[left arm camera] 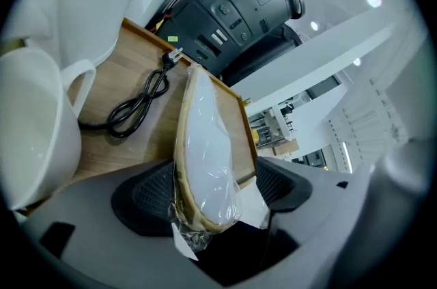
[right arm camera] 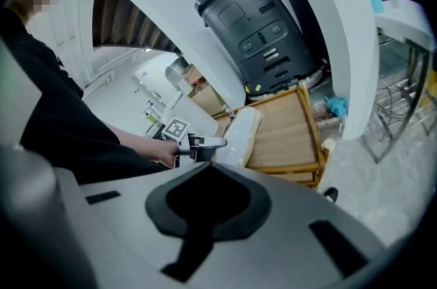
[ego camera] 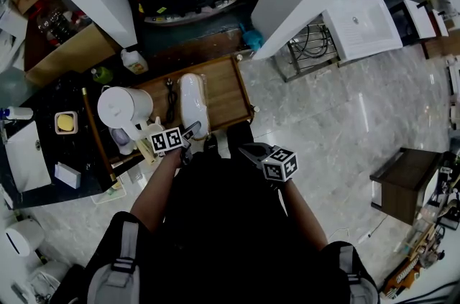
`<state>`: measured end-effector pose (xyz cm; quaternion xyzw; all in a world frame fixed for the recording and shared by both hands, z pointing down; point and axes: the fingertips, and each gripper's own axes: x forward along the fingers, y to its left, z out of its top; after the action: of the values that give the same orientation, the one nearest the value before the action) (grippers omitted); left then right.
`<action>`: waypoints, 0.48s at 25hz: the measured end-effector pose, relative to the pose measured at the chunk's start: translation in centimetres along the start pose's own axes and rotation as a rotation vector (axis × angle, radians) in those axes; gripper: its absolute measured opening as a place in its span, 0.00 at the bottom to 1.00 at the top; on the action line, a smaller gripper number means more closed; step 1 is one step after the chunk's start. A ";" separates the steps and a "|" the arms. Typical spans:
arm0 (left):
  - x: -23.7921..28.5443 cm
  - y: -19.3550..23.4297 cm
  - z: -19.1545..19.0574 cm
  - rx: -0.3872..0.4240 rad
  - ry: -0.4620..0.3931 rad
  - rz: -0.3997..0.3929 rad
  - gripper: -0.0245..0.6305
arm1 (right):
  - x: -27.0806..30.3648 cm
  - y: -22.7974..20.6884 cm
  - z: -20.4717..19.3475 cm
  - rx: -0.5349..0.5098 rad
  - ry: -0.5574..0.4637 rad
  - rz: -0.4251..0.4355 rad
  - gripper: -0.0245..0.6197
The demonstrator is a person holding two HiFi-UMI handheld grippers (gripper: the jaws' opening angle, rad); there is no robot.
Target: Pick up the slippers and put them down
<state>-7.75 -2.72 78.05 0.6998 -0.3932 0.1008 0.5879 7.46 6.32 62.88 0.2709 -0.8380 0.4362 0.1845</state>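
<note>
Your left gripper [ego camera: 192, 131] [left arm camera: 212, 188] is at the near edge of the wooden counter [ego camera: 226, 98] [left arm camera: 153, 144] with its jaws wide apart. The heel end of the slippers [ego camera: 192, 103] [left arm camera: 205, 151] stands between the jaws, but the pads do not press on it.

At the left end of this counter you have a white jug [ego camera: 123, 108] [left arm camera: 31, 130] with a handle. Just to the right of it, a black cable [ego camera: 170, 98] [left arm camera: 136, 103] lies in loose loops on the wood, its plug toward the far rim.

Next to the cable are the slippers, a white pair with a tan edge, wrapped together in clear plastic. The pack lies lengthwise on the counter, with the toes pointing away from you to the dark machine [left arm camera: 246, 7] [right arm camera: 256, 28] behind the far rim. In your right gripper view the same pack [right arm camera: 239, 134] rests along the left side of the counter [right arm camera: 287, 130], and the left gripper reaches to its near end.

Your right gripper [ego camera: 248, 150] [right arm camera: 208, 202] hangs to the right of the left one, in front of your body and short of the counter. Its jaws are closed together with nothing between them.

Further to the right there is the pale marble floor [ego camera: 345, 130], and a small dark table [ego camera: 406, 180] stands on it, well apart from the counter.
</note>
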 end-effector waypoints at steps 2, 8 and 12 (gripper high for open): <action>0.4 -0.5 0.4 0.045 0.005 0.006 0.59 | 0.0 0.0 0.0 0.001 0.000 -0.001 0.05; 2.1 -2.7 -0.9 0.174 0.146 -0.022 0.59 | 0.2 0.1 0.0 0.001 0.005 0.003 0.05; 1.9 -1.8 -0.8 0.222 0.151 0.114 0.59 | 0.3 0.1 0.1 -0.003 0.010 0.007 0.05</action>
<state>-4.98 -2.79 78.11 0.7276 -0.3732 0.2294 0.5280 7.19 6.19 62.93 0.2654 -0.8386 0.4371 0.1877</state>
